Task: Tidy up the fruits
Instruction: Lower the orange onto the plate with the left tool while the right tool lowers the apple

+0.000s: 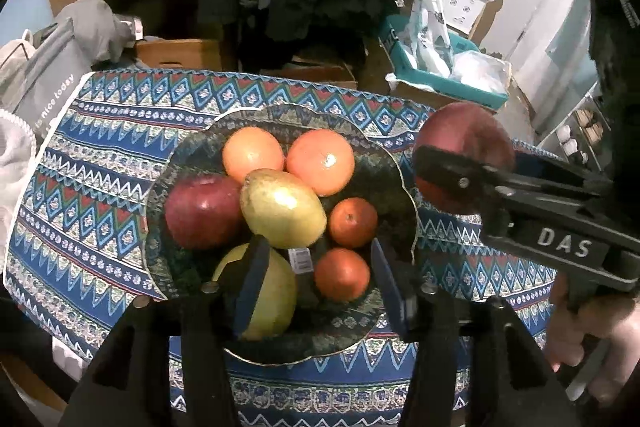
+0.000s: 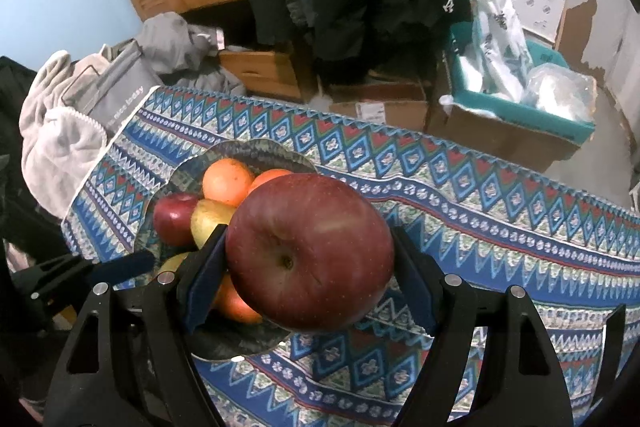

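A dark patterned plate point(image 1: 394, 163) on the table holds several fruits: two oranges point(image 1: 253, 151), a red apple point(image 1: 202, 211), a yellow pear point(image 1: 282, 207), a second pear point(image 1: 276, 291) and two small tangerines point(image 1: 342, 274). My left gripper point(image 1: 318, 281) is open and empty above the plate's near side. My right gripper point(image 2: 310, 269) is shut on a large red apple point(image 2: 310, 257) and holds it in the air just right of the plate point(image 2: 236, 153). That apple also shows in the left wrist view point(image 1: 452, 131).
The table is covered by a blue patterned cloth point(image 1: 100, 163). Grey bags and clothes point(image 1: 52, 75) lie past its left end. Cardboard boxes point(image 2: 380, 107) and a teal bin with plastic bags point(image 2: 516, 95) stand behind it.
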### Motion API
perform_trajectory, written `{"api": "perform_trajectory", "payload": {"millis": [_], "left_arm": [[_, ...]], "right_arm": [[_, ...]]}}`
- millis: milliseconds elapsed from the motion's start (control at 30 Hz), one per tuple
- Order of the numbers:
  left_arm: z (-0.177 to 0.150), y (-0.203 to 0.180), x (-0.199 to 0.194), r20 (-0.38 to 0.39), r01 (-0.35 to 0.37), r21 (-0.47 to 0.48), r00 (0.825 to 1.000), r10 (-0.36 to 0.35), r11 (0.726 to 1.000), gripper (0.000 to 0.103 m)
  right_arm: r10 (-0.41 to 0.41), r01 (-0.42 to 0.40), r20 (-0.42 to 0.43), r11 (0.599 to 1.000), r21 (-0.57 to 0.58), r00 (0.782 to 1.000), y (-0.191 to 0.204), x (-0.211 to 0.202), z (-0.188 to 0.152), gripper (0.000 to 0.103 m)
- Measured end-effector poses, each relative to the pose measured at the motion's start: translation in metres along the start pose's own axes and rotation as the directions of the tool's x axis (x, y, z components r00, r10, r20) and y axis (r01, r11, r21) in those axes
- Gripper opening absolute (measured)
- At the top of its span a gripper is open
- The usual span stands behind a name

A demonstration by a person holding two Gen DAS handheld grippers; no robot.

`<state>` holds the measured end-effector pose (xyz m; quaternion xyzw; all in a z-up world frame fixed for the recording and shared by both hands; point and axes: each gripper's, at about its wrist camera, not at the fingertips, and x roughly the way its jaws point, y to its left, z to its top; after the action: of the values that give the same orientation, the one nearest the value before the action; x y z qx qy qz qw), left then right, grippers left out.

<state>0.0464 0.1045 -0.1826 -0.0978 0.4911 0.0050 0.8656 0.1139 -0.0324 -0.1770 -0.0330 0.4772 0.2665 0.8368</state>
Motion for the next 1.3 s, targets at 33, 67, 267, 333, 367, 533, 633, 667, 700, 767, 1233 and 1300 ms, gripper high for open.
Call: {"api": "perform_trajectory", "payload": {"millis": [33,67,267,333,367,533,633,667,700,767,1233,1300], "left_arm": [[0.000,0.003,-0.001,0.001,-0.006,-0.004,1.000,0.006,1.000,0.056],[0.001,0.006,-0.002,-0.001,-0.016,-0.010,1.000,0.016,1.000,0.057],[0.003,0.026,-0.002,-0.004,-0.079,-0.057,0.997,0.079,0.995,0.060],[0.004,0.032,-0.001,-0.011,-0.095,-0.070,0.995,0.094,0.993,0.061],[0.004,0.036,-0.001,-0.013,-0.102,-0.082,0.995,0.102,0.991,0.061],[0.005,0.049,-0.003,-0.015,-0.123,-0.116,0.992,0.122,0.986,0.063],[0.005,0.054,-0.005,-0.015,-0.144,-0.126,0.990,0.143,0.982,0.067],[0.005,0.055,-0.005,-0.014,-0.144,-0.131,0.990,0.144,0.981,0.067],[0.005,0.056,-0.006,-0.013,-0.142,-0.135,0.990,0.141,0.981,0.067],[0.006,0.058,-0.007,-0.011,-0.142,-0.140,0.990,0.142,0.980,0.068],[0.013,0.050,-0.029,0.038,-0.137,-0.146,0.989,0.144,0.980,0.068],[0.015,0.046,-0.036,0.057,-0.130,-0.143,0.989,0.139,0.981,0.072]], "right_arm": [[0.004,-0.004,-0.003,1.000,0.001,1.000,0.001,0.002,0.001,0.078],[0.006,-0.006,-0.007,1.000,0.002,1.000,0.002,0.005,0.001,0.078],[0.019,-0.020,-0.040,1.000,-0.013,0.999,0.012,0.023,0.001,0.078],[0.022,-0.023,-0.052,1.000,-0.019,0.998,0.015,0.029,0.000,0.078],[0.023,-0.025,-0.058,0.999,-0.021,0.998,0.017,0.031,0.000,0.078],[0.024,-0.028,-0.088,0.999,-0.041,0.996,0.025,0.043,-0.001,0.078],[0.026,-0.032,-0.109,0.998,-0.051,0.994,0.028,0.048,-0.002,0.079],[0.023,-0.030,-0.117,0.998,-0.058,0.993,0.029,0.050,-0.003,0.079],[0.017,-0.026,-0.124,0.998,-0.065,0.992,0.031,0.052,-0.004,0.079],[0.007,-0.018,-0.134,0.997,-0.079,0.991,0.033,0.055,-0.007,0.079],[-0.011,0.010,-0.006,0.998,-0.067,1.000,0.025,0.008,0.006,0.080],[-0.026,0.027,0.016,0.997,-0.066,1.000,0.023,-0.004,0.008,0.080]]}}
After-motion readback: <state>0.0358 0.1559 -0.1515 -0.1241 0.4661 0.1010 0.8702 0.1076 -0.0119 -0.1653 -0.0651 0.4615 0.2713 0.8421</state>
